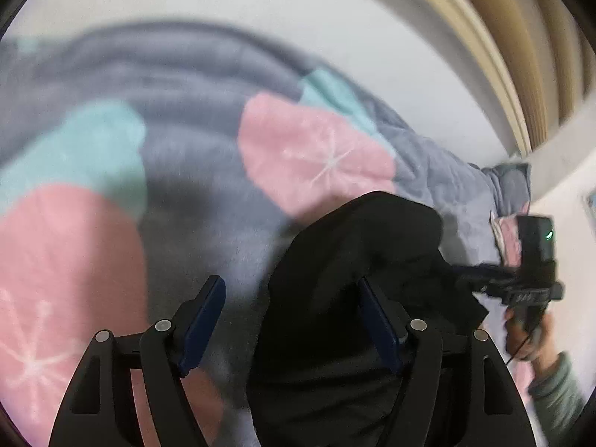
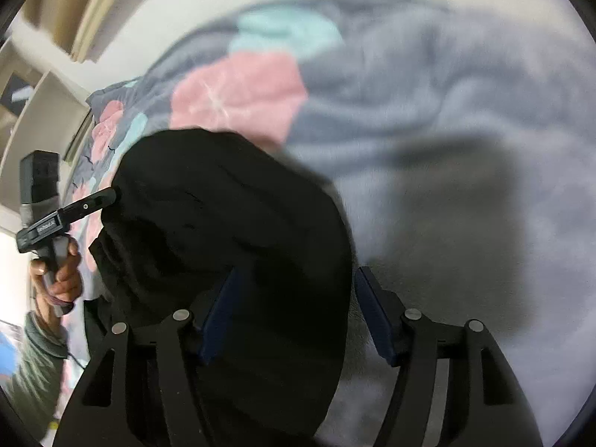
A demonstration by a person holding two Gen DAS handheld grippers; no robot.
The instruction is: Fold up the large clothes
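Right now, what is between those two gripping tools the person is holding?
A bunched black garment spans from the left gripper to the right gripper, over a patterned blanket; both wrist views show it.

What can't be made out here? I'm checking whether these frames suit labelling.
- Garment type: bunched black, no detail, both views.
- Its lower part: cut off by the bottom edge, both views.
- Blanket pattern: motion blur, left view.
- Right claw tips: hidden behind garment, left view.

Black garment between hands; open quilt beyond.
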